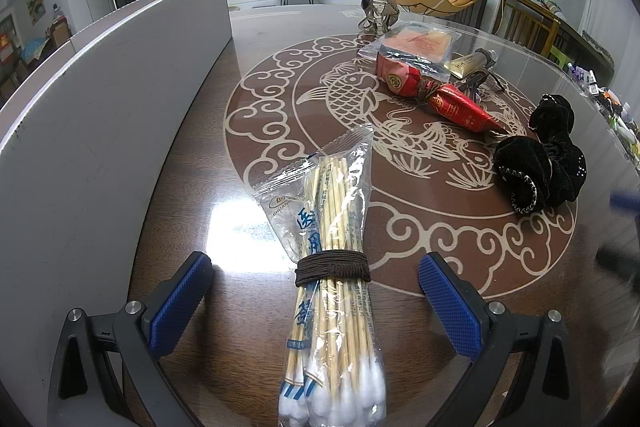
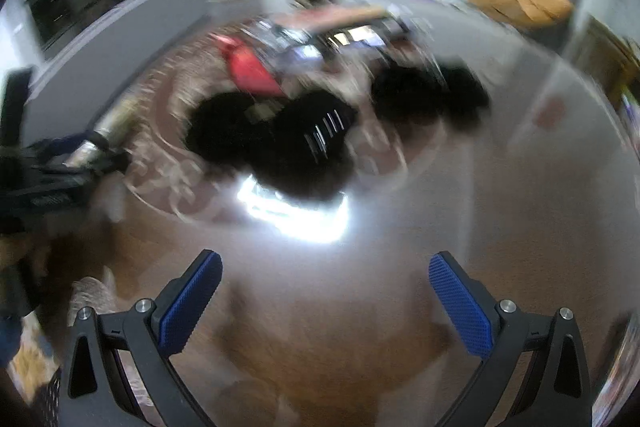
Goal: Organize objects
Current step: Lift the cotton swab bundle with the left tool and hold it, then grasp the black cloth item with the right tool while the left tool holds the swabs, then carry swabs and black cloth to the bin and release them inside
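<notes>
At the far left of the left wrist view a grey panel (image 1: 100, 115) is seen standing along the edge of the surface (image 1: 256, 39), whose glossy brown top is decorated with a pale fish and cloud pattern; the left claw (image 1: 316, 283) is held wide, its two blue pads (image 1: 178, 303) kept well apart, and nothing is gripped; between them, touching neither pad, a clear packet of cotton swabs (image 1: 334, 267) is laid on the surface, bound round its middle by a brown cord (image 1: 332, 267), with the cotton tips nearest the camera and the open end of the packet fanned out towards the far side; further right and farther off, a red wrapped packet (image 1: 436, 93) is seen lying beside a clear bag holding an orange item (image 1: 416, 45), with a small woven ornament (image 1: 378, 9) beyond them; to the right, a black velvet scrunchie (image 1: 540, 167) is rested on the edge of the pattern; the right wrist view is heavily blurred; in it the left claw is made out as a dark shape at the left edge, the black scrunchie (image 2: 304, 143) and the red packet (image 2: 250, 67) are seen ahead, and the right claw (image 2: 326, 279) is held wide and empty above bare surface, well short of the scrunchie.
</notes>
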Available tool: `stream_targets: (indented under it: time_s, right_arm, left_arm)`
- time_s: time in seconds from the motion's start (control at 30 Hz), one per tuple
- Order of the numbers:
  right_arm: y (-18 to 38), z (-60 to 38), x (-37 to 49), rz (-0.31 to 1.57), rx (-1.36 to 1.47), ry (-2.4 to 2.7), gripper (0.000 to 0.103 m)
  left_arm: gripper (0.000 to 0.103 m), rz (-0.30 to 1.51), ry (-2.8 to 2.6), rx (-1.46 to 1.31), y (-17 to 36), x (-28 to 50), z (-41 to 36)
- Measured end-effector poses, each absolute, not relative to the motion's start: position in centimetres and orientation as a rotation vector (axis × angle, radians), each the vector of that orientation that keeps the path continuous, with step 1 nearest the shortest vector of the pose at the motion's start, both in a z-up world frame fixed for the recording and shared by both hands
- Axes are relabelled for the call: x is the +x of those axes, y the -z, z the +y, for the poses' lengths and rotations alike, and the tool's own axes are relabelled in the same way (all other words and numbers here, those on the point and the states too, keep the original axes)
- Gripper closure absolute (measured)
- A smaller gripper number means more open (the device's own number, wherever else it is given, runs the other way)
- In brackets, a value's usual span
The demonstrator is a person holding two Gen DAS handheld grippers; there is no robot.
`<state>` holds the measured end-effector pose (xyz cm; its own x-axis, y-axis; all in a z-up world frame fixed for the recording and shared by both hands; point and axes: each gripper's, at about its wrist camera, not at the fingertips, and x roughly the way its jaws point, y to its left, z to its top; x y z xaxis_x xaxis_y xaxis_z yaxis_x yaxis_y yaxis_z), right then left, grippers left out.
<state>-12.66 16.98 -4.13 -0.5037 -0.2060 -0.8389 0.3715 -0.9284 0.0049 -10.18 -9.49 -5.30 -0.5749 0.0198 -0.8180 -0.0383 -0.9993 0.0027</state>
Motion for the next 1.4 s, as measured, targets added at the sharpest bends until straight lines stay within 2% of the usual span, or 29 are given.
stream_targets:
  time_s: [0.13, 0.27, 0.37, 0.5, 0.6, 0.67, 0.7, 0.77, 0.8, 0.83, 0.87, 0.9, 0.93, 0.97, 1.0, 1.2, 1.4]
  right_arm:
    - [2.3, 14.3, -17.2, 0.309, 1.292, 2.389, 0.000]
    - [3.9, 11.6, -20.4, 0.371, 1.390, 2.261, 0.000]
    - [5.2, 10.7, -19.5, 0.374, 1.513, 2.092, 0.004]
    - [5.0, 10.7, -16.3, 0.332, 1.592, 1.954, 0.005]
    - [3.9, 10.4, -15.7, 0.430, 1.562, 2.015, 0.005]
    - [3.3, 9.5, -16.2, 0.576, 1.499, 2.074, 0.005]
    - [3.2, 9.2, -16.6, 0.600, 1.482, 2.080, 0.005]
    - [3.3, 8.6, -17.8, 0.535, 1.491, 2.058, 0.005]
    - [3.6, 8.3, -18.4, 0.495, 1.514, 2.043, 0.005]
    - [4.2, 7.9, -18.7, 0.464, 1.554, 2.026, 0.007]
    - [4.8, 6.9, -18.3, 0.465, 1.584, 2.020, 0.021]
    - [5.3, 6.7, -18.3, 0.479, 1.608, 2.017, 0.038]
    - [5.2, 6.4, -17.9, 0.516, 1.592, 2.048, 0.043]
    - [5.0, 6.3, -17.5, 0.533, 1.589, 2.065, 0.058]
    - [4.8, 6.4, -17.3, 0.519, 1.591, 2.068, 0.066]
    - [0.3, 9.1, -15.3, 0.444, 1.523, 2.197, 0.067]
    - [-5.7, 5.2, -15.0, 0.338, 1.374, 2.211, 0.067]
  left_arm:
    - [0.000, 0.032, -2.759, -1.433, 5.3, -10.2, -9.5]
    - [0.000, 0.031, -2.759, -1.433, 5.3, -10.2, -9.5]
    - [0.000, 0.032, -2.757, -1.432, 5.3, -10.2, -9.5]
    - [0.000, 0.079, -2.691, -1.434, 5.2, -10.1, -9.5]
    - [0.000, 0.100, -2.641, -1.477, 5.1, -10.0, -9.7]
    - [0.000, 0.087, -2.642, -1.513, 5.0, -9.8, -10.0]
    - [0.000, 0.078, -2.642, -1.538, 4.9, -9.8, -10.2]
    - [0.000, 0.063, -2.631, -1.553, 4.9, -9.8, -10.2]
    - [0.005, 0.044, -2.626, -1.539, 4.7, -9.9, -10.2]
    - [0.015, 0.033, -2.631, -1.500, 4.5, -9.9, -10.2]
    - [0.041, 0.048, -2.644, -1.452, 4.2, -9.9, -9.9]
    - [0.061, 0.065, -2.648, -1.435, 4.0, -9.8, -9.7]
    - [0.071, 0.069, -2.642, -1.409, 3.9, -9.8, -9.5]
    - [0.074, 0.033, -2.617, -1.387, 3.9, -9.6, -9.5]
    - [0.074, 0.002, -2.602, -1.371, 3.8, -9.5, -9.7]
    - [0.074, -0.160, -2.613, -1.229, 1.4, -6.2, -10.6]
    - [0.074, -0.418, -2.683, -1.011, -5.9, -1.9, -15.3]
